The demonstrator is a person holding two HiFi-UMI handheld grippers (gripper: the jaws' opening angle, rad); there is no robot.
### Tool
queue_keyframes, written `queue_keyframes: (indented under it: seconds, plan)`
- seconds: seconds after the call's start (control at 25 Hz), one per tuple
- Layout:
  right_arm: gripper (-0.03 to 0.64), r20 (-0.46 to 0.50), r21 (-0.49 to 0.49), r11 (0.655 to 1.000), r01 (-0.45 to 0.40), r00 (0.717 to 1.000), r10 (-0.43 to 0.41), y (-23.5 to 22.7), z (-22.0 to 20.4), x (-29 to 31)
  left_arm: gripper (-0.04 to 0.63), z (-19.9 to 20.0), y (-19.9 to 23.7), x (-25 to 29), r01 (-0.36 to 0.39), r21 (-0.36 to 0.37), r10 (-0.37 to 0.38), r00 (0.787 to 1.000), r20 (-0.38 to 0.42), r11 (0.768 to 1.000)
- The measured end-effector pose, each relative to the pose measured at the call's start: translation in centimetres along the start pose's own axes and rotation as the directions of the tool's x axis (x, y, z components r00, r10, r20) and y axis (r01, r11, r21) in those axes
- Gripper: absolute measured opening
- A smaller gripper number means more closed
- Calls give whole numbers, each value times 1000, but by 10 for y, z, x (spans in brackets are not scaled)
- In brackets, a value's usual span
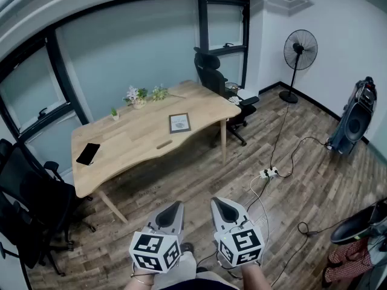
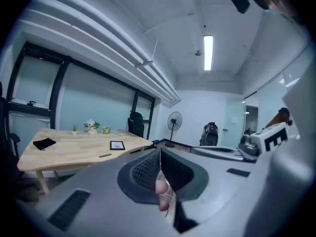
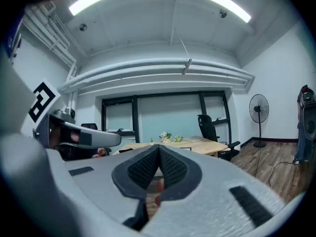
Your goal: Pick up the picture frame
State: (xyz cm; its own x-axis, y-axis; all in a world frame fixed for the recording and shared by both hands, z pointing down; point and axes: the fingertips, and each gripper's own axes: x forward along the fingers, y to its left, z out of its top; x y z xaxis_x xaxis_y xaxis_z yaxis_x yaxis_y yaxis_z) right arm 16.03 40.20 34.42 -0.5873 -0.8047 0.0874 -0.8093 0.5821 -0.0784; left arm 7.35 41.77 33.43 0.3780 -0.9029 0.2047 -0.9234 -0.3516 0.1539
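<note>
The picture frame [image 1: 179, 122] is small and dark-edged, lying flat near the right end of the wooden table [image 1: 121, 156]. In the left gripper view the picture frame [image 2: 117, 145] sits on the table [image 2: 69, 154] far ahead. Both grippers are held low in front of the person, well short of the table and over the wood floor. My left gripper [image 1: 172, 211] is shut with nothing in it, its jaws [image 2: 160, 158] pressed together. My right gripper [image 1: 221, 208] is likewise shut and empty, jaws [image 3: 158, 154] meeting, facing the table [image 3: 197, 145].
On the table lie a black phone [image 1: 88, 153], a flower pot [image 1: 136, 96] and a small plant [image 1: 113, 112]. Office chairs stand at the far end [image 1: 211, 74] and left [image 1: 30, 204]. A standing fan [image 1: 299, 56], a power strip [image 1: 269, 173] and cables are on the right.
</note>
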Motion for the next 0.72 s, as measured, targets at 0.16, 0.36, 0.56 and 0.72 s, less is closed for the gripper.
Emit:
queue_keyframes:
  seconds: [0.16, 0.36, 0.56, 0.72]
  plan:
    - [0, 7, -9, 1000, 6, 1000, -6, -5, 1, 3, 9, 1, 0, 8, 7, -4, -7, 1000, 0, 1000]
    - [2, 15, -3, 1000, -2, 1000, 2, -8, 2, 7, 9, 0, -1, 16, 17, 5, -17, 1000, -3, 1000]
    - [3, 0, -9, 1000, -11, 1000, 11, -11, 1, 20, 9, 1, 8, 28, 19, 1, -19, 1000, -3, 1000]
    - [5, -9, -12, 1000, -29, 1000, 29, -11, 1, 33, 9, -1, 17, 37, 25, 4, -25, 1000, -12, 1000]
